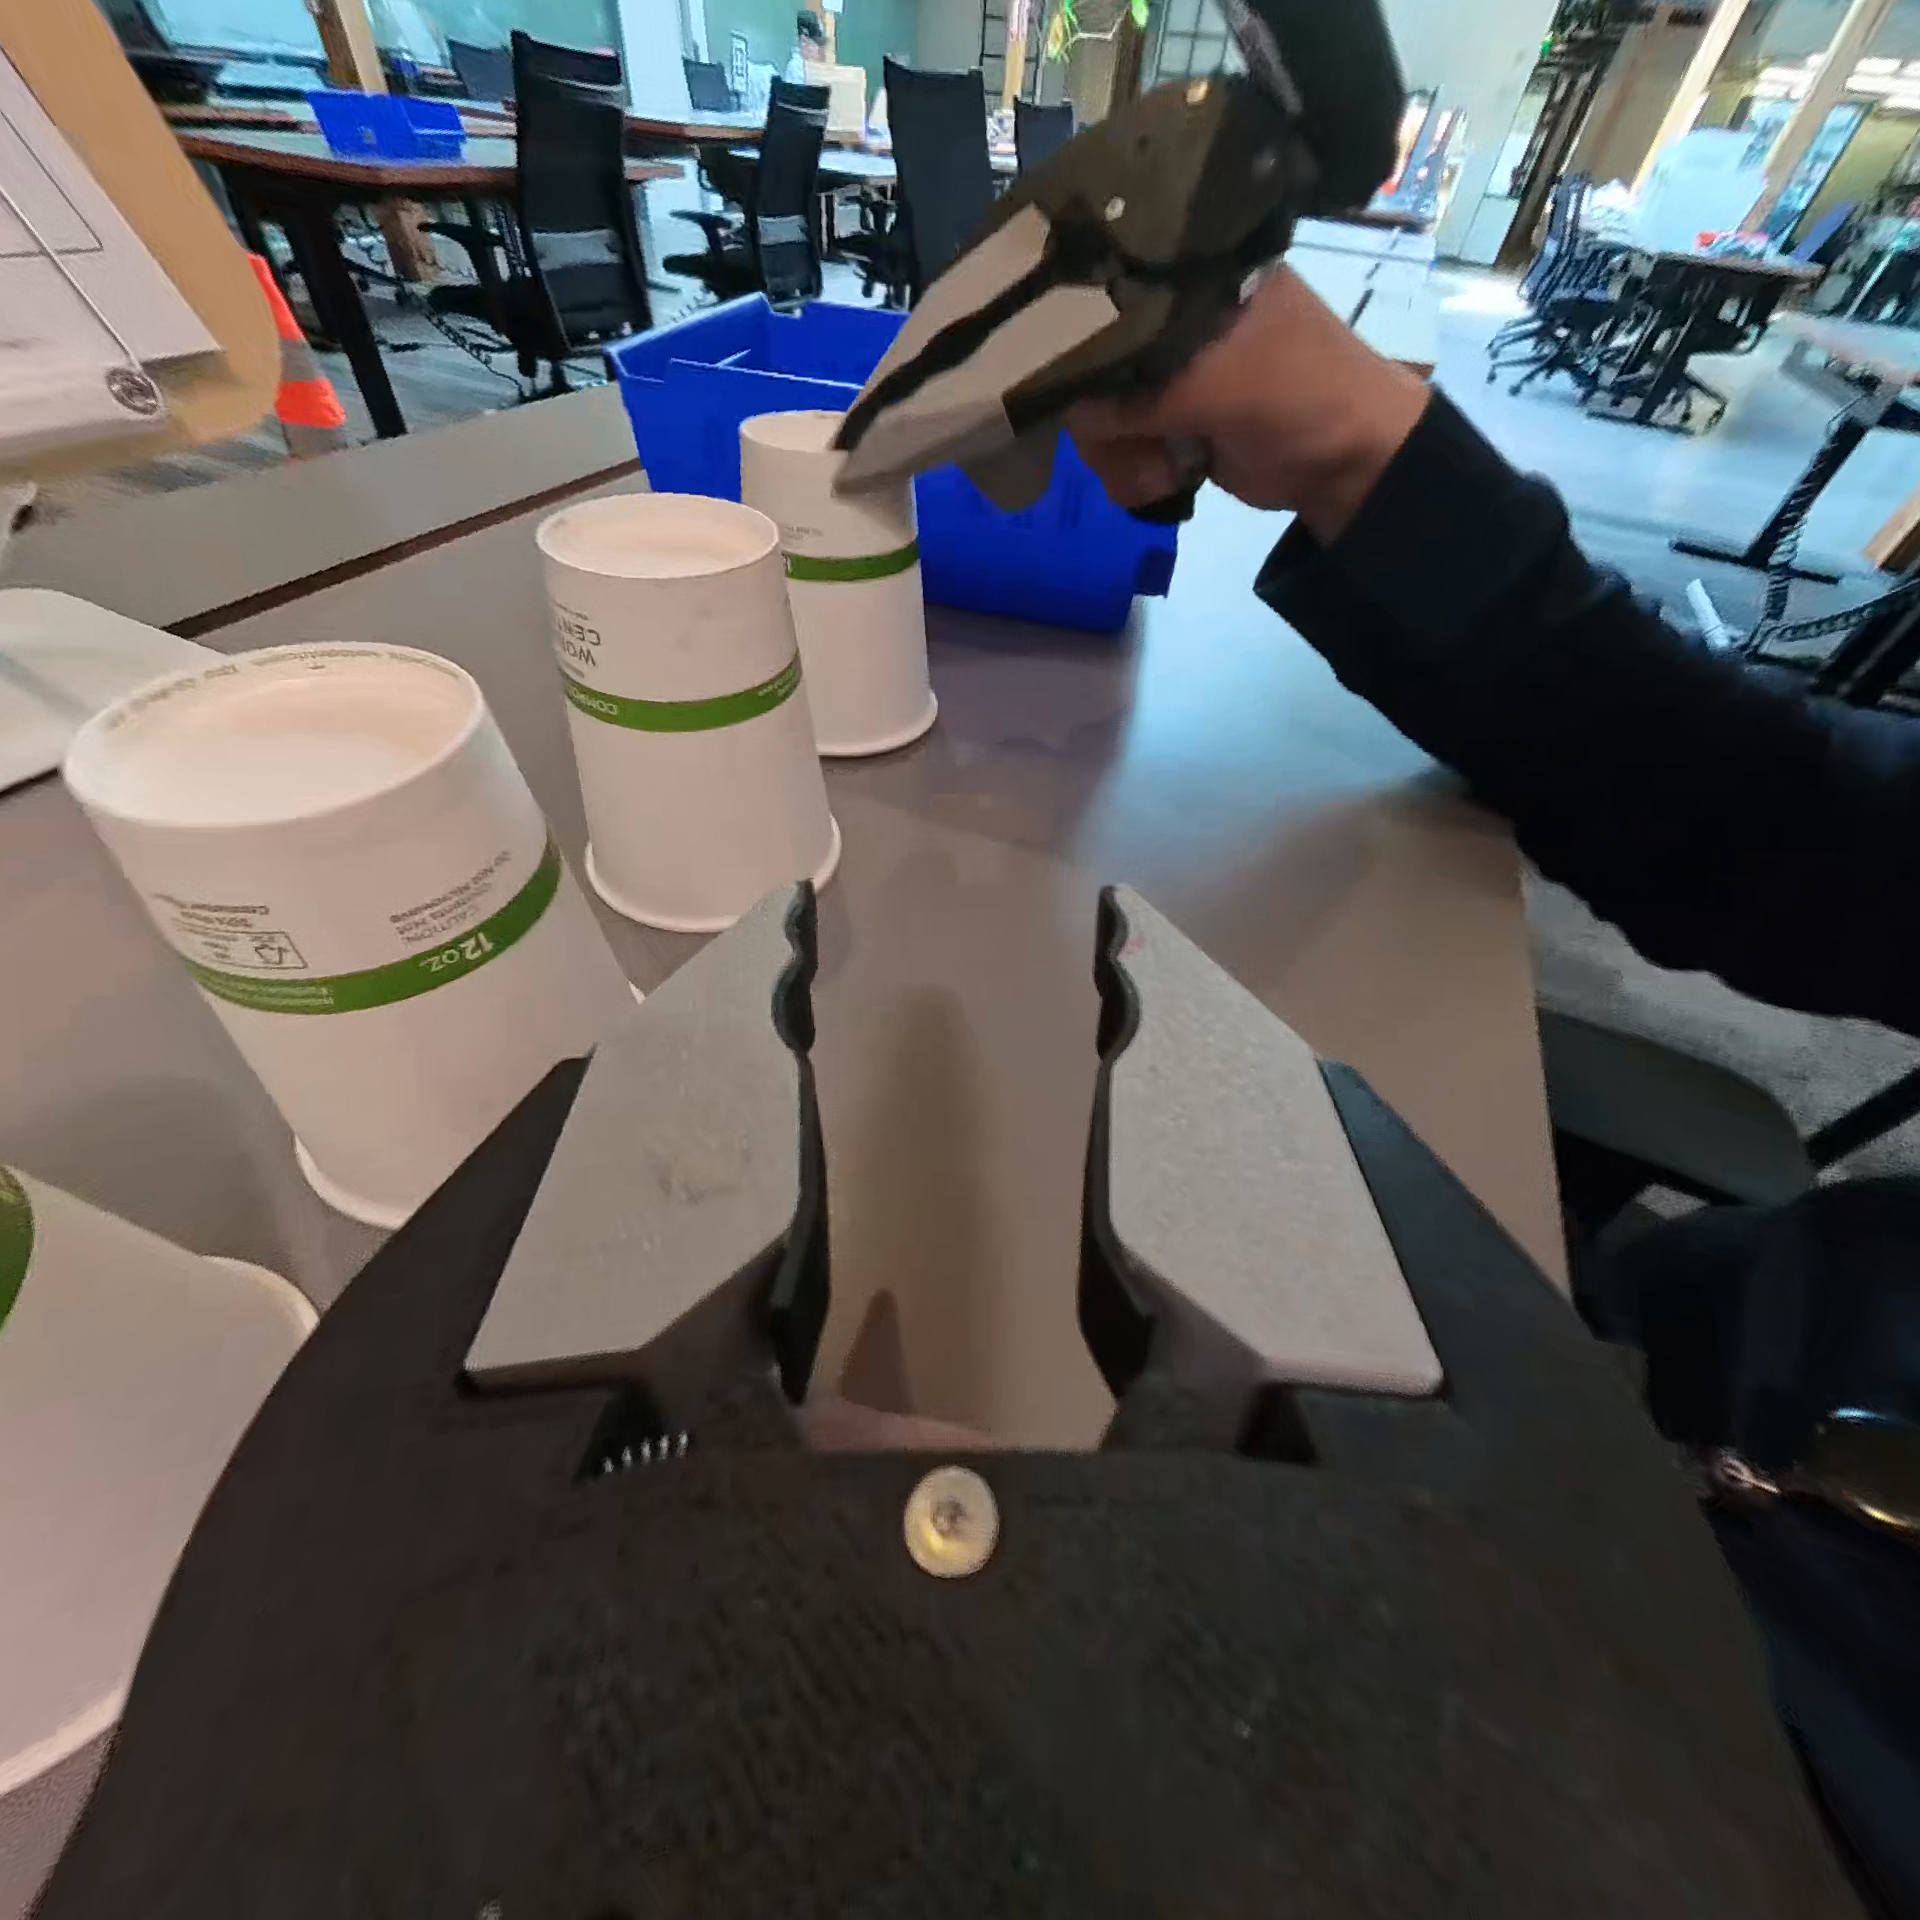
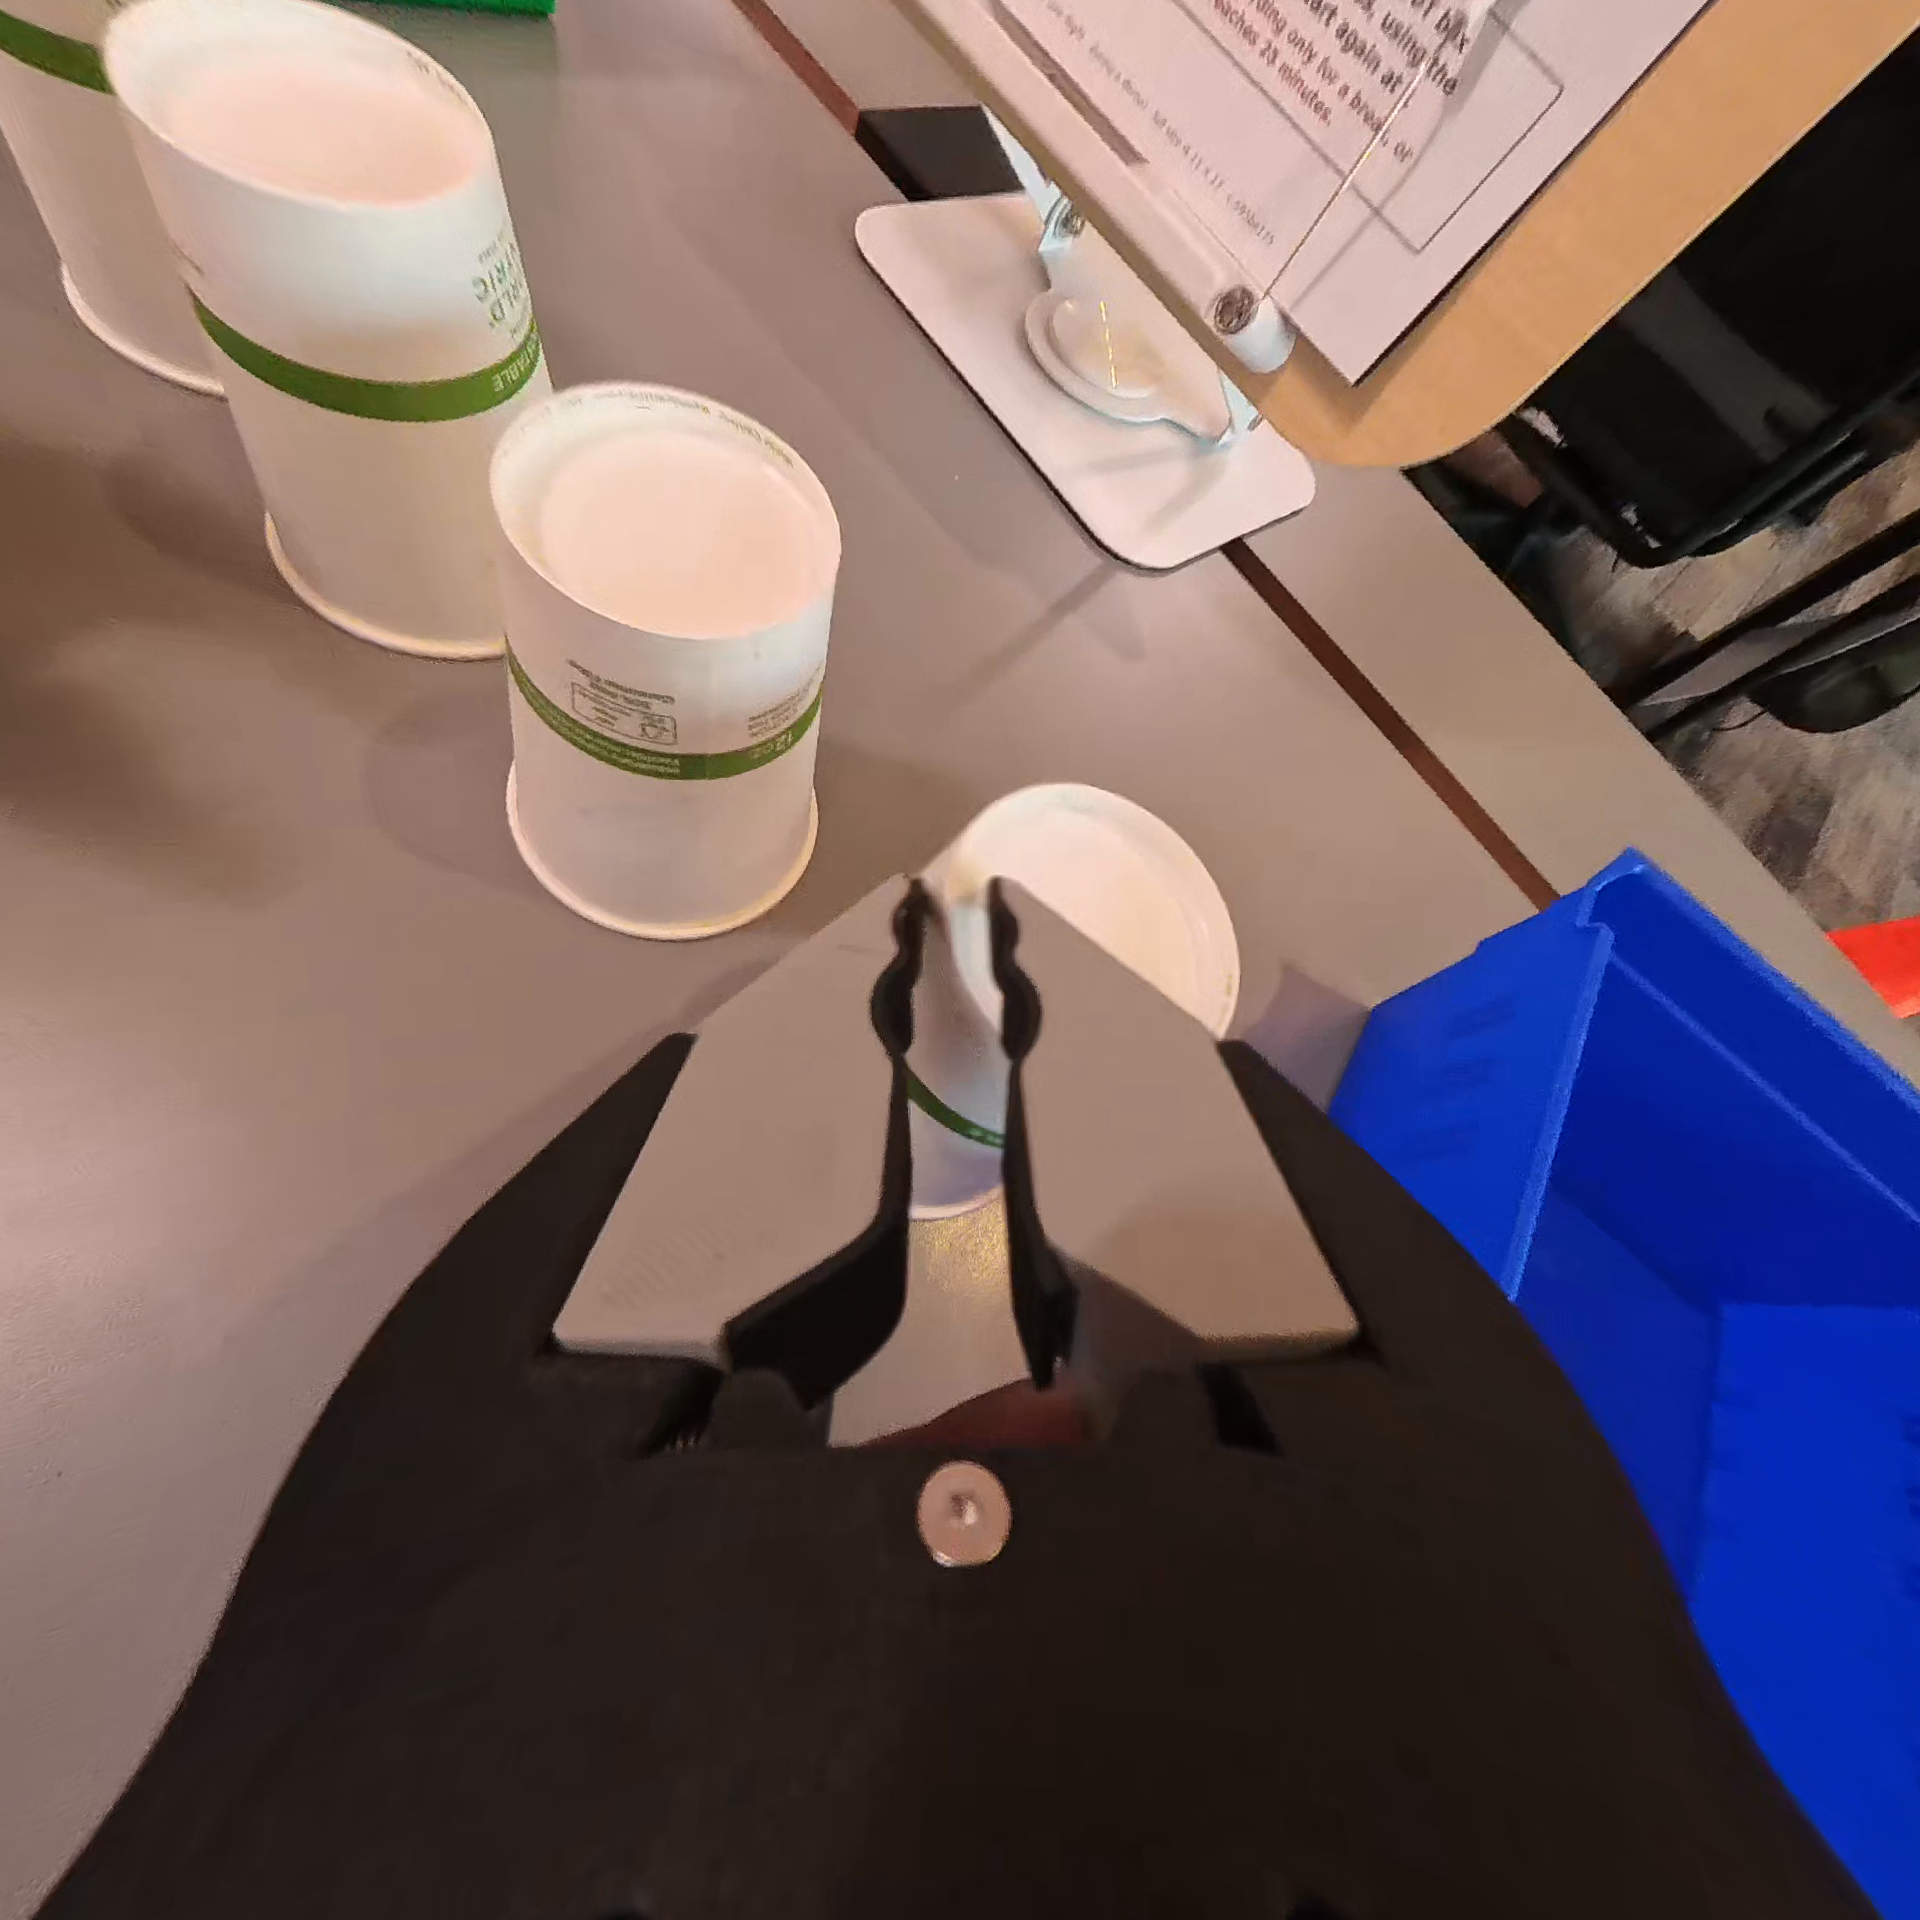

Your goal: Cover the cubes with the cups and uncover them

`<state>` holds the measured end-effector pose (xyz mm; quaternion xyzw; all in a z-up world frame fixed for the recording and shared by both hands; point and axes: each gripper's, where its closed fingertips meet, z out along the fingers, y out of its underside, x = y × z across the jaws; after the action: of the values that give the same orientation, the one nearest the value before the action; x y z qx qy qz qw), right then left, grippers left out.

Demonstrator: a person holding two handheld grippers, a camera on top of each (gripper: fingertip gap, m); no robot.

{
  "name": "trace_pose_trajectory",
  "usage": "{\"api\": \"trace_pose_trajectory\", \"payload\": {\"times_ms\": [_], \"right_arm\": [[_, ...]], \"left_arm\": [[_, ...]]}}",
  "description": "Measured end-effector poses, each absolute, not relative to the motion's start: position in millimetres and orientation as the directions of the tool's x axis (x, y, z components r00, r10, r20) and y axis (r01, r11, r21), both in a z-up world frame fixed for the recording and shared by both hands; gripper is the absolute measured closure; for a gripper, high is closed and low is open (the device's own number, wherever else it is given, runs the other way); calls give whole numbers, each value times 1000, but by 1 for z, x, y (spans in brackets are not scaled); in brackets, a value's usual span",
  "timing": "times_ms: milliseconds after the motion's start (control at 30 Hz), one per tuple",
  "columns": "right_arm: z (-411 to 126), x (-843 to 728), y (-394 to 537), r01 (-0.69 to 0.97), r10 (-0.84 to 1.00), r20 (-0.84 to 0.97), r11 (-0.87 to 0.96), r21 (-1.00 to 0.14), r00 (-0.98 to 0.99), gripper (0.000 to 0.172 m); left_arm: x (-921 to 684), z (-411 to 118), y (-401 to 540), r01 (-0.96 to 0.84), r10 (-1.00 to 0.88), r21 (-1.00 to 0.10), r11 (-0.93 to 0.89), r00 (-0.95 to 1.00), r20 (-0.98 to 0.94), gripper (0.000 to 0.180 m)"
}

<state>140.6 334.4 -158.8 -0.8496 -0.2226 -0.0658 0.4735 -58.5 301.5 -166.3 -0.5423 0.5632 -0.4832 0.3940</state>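
Several white paper cups with green bands stand upside down in a row on the grey table (image 1: 1195, 831). No cube shows. My left gripper (image 1: 956, 914) is open and empty above bare table, just right of the second cup (image 1: 686, 707); the nearest cup (image 1: 312, 914) is to its left. My right gripper (image 2: 956, 888) is shut on the upturned bottom rim of the far cup (image 2: 1122, 914). The left wrist view shows it too (image 1: 847, 457), with its tips on that cup's (image 1: 852, 644) top edge.
A blue bin (image 2: 1662, 1195) stands right beside the held cup and also shows in the left wrist view (image 1: 748, 374). A sign stand with a white base plate (image 2: 1091, 364) stands behind the row. Two more cups (image 2: 665, 665) (image 2: 343, 343) follow in line. A person's dark sleeve (image 1: 1558, 727) crosses above the table.
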Motion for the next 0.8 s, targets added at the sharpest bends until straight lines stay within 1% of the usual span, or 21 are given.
{"api": "trace_pose_trajectory", "payload": {"times_ms": [33, 133, 233, 300, 400, 433, 533, 600, 633, 733, 800], "right_arm": [[-153, 140, 334, 445, 308, 335, -433, -784, 890, 170], [-127, 138, 327, 418, 277, 333, -355, -836, 901, 171], [-85, 132, 313, 327, 260, 274, -191, -925, 926, 172], [-56, 120, 298, 214, 316, 184, -65, -975, 931, 172], [-25, 106, 272, 112, 406, 138, 88, -990, 903, 172], [-18, 98, 263, 75, 451, 121, 118, -990, 884, 172], [-8, 79, 245, 18, 530, 113, 180, -983, 841, 172], [-8, 69, 236, 7, 559, 117, 194, -981, 821, 172], [-10, 64, 232, 5, 578, 119, 195, -981, 808, 172], [-20, 56, 225, 23, 592, 134, 192, -981, 795, 172], [-30, 57, 220, 35, 609, 142, 184, -982, 781, 172]], "left_arm": [[-58, -169, 300, -233, -993, -971, -44, -96, 68, 131], [-53, -177, 288, -267, -988, -962, -48, -130, 85, 131], [-43, -169, 278, -237, -988, -971, -39, -138, 73, 132], [-33, -154, 269, -183, -986, -982, -56, -148, 83, 134], [-16, -132, 252, -122, -967, -984, -133, -203, 155, 136], [-9, -127, 250, -119, -957, -976, -182, -207, 204, 139], [10, -117, 249, -135, -915, -940, -314, -220, 338, 139], [16, -104, 251, -103, -896, -927, -361, -239, 375, 139], [17, -96, 252, -78, -884, -921, -380, -261, 387, 142], [16, -77, 251, -53, -849, -904, -425, -323, 418, 165], [17, -81, 255, -116, -875, -928, -354, -308, 372, 172]]}}
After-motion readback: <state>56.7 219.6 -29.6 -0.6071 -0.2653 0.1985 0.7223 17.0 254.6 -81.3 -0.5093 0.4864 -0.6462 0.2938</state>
